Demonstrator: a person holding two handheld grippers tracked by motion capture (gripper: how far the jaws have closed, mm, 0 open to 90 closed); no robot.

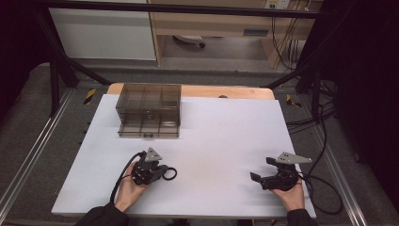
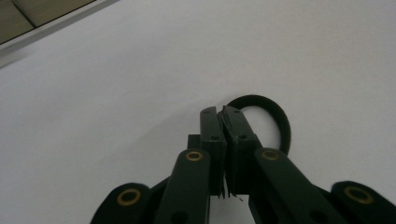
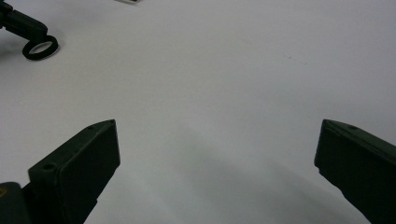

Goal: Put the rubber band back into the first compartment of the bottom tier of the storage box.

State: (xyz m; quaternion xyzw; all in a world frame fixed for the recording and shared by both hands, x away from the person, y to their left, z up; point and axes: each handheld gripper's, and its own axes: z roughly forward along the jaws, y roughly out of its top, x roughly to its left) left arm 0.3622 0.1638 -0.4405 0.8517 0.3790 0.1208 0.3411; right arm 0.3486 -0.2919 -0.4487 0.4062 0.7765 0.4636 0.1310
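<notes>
Black ring (image 2: 273,116) sits pinched at its near rim between the left gripper (image 2: 223,112) jaws, which are closed tight on it; most of the loop sticks out past the tips and to their right, lying flat or nearly flat on the white table (image 2: 116,93). High view: same ring (image 1: 170,173) just right of the left gripper (image 1: 160,171), low over the near-left part of the table. From the right gripper view the ring (image 3: 40,47) is far off, up-left. Right gripper (image 1: 262,169) jaws spread wide, nothing between them, idling near the table's right edge, well apart from the ring.

Step in hand, my read: grasp just made, lift not clearly started. Smoky clear drawer box (image 1: 148,110) is ahead of the left gripper, well apart, bottom drawer (image 1: 148,128) pulled out. Next move likely: lift ring clear, carry forward to the open drawer, pick a compartment, release. Needs a firm pinch so the thin rim doesn't slip.
</notes>
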